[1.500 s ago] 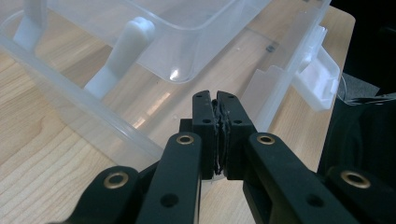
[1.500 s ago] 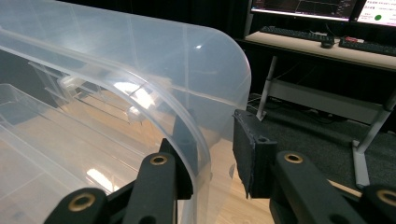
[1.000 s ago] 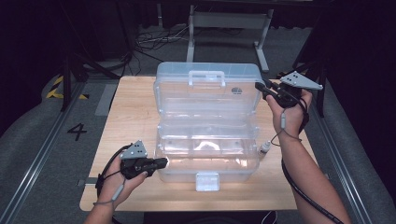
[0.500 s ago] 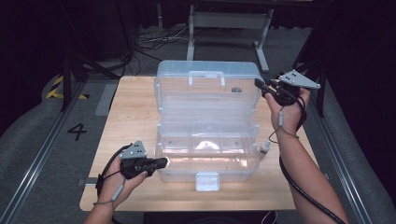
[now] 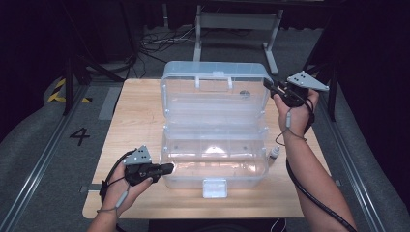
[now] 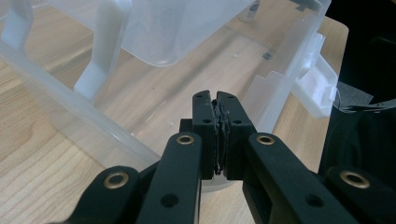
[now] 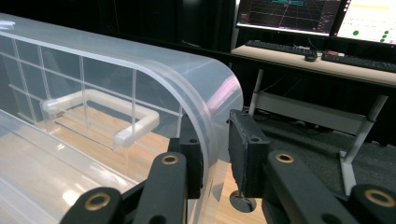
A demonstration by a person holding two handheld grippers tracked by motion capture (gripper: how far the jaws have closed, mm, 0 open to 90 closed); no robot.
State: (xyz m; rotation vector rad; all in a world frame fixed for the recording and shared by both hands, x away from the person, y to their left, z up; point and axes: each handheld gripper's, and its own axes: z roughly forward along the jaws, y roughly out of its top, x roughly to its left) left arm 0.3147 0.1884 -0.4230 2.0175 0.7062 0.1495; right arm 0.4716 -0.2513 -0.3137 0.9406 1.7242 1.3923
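Observation:
A clear plastic box stands on the wooden table [image 5: 135, 121], its base [image 5: 215, 166] near me and its lid [image 5: 215, 94] swung open behind it. My left gripper [image 5: 169, 167] is shut, its tips [image 6: 217, 100] over the base's near left corner, with nothing visible between the pads. At the lid's far right corner, my right gripper [image 5: 267, 83] straddles the rounded lid edge [image 7: 219, 107]. One jaw is inside the lid, the other outside. The jaws [image 7: 215, 135] have just been closing on that edge, and a small gap still shows at the outer pad.
A small bottle [image 5: 274, 154] stands on the table just right of the box base. The box's white latch [image 5: 215, 187] hangs at the front, close to the table's edge. Desks with monitors [image 7: 289, 11] and a metal stand [image 5: 237, 21] lie beyond the table.
The right hand has shifted very slightly at the lid's corner. The box and the left hand stand as before.

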